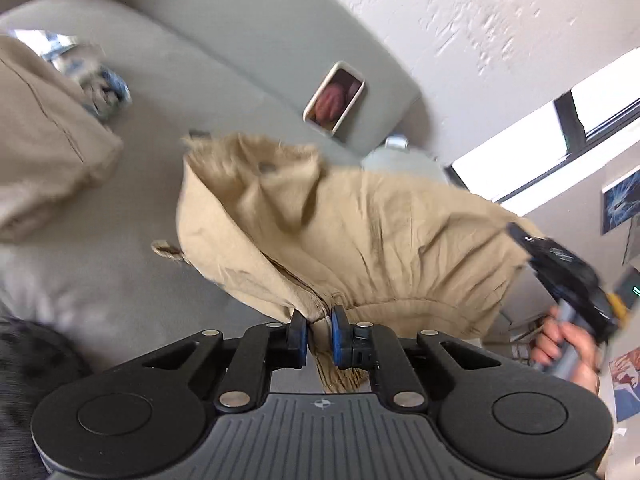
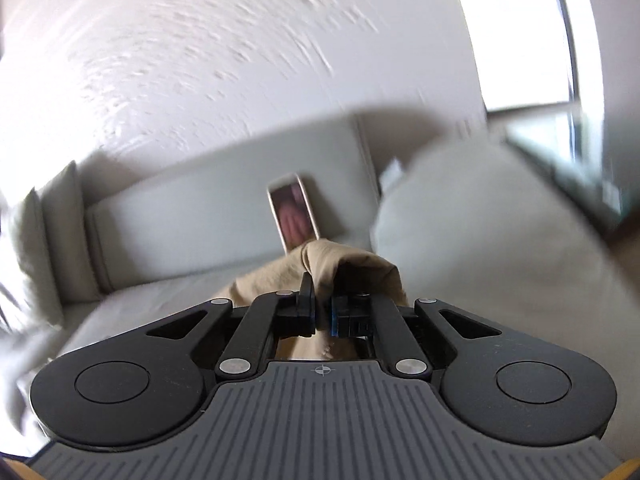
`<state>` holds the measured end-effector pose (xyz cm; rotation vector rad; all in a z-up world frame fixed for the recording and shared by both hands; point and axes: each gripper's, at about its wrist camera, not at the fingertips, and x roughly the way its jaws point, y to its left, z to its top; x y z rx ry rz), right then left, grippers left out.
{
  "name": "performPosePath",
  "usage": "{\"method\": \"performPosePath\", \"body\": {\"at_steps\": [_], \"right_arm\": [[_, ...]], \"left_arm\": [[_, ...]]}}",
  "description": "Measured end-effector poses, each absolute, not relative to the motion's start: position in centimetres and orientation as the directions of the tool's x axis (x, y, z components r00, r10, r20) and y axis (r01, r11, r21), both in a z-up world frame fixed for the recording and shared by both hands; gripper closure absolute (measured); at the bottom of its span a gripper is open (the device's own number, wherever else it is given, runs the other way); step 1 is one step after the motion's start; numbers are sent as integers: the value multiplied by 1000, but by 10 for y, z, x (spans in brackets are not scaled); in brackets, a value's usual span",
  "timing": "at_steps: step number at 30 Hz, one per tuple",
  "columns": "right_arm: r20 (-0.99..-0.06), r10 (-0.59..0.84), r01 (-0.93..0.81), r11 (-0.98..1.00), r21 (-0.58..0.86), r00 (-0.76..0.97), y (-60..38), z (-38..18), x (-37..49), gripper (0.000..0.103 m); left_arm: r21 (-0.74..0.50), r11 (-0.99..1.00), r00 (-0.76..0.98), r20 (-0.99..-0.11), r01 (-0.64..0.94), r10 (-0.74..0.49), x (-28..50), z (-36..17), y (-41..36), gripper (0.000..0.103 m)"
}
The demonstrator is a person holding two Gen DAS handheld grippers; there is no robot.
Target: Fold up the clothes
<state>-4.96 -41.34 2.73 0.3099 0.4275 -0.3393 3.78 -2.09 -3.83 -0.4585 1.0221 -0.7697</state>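
Note:
A tan pair of trousers (image 1: 360, 224) hangs in the air above a light grey sofa (image 1: 152, 184), stretched between both grippers. My left gripper (image 1: 319, 334) is shut on its waistband by the fly. My right gripper (image 2: 322, 312) is shut on another bunch of the tan cloth (image 2: 340, 264); it also shows in the left wrist view (image 1: 560, 276) at the right end of the cloth, held by a hand. More tan cloth (image 1: 44, 136) lies on the sofa at left; I cannot tell whether it is the same garment.
A crumpled blue and white garment (image 1: 100, 88) lies on the sofa seat at far left. A phone in a white case (image 1: 335, 98) leans on the sofa back, also in the right wrist view (image 2: 294, 212). A grey cushion (image 2: 480, 240) sits at right. Windows lie beyond.

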Motion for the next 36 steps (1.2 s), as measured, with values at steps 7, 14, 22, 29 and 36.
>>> {"method": "performPosePath", "body": {"at_steps": [7,14,22,29,36], "right_arm": [[-751,-152,446,872,204,642,-424,-19,23,59],[-789,-113,508,817,272,604,-428,-58,-57,50],[-692,226,458,605,651,685,-436,-101,-109,63],[-706,256,475,585,657,661,-419,-141,-102,60],[-661,200,387,675,628,723,-412,-151,-97,56]], "left_arm": [[-436,834,367,-755,339,-544,33,-72,-22,79],[-437,850,343,-782,295,-521,20,-95,-13,58],[-464,842,370,-757,275,-538,26,-91,-9,56],[-455,848,400,-748,271,-529,25,-98,-21,53],[-440,839,412,-733,319,-541,29,-107,-37,43]]}}
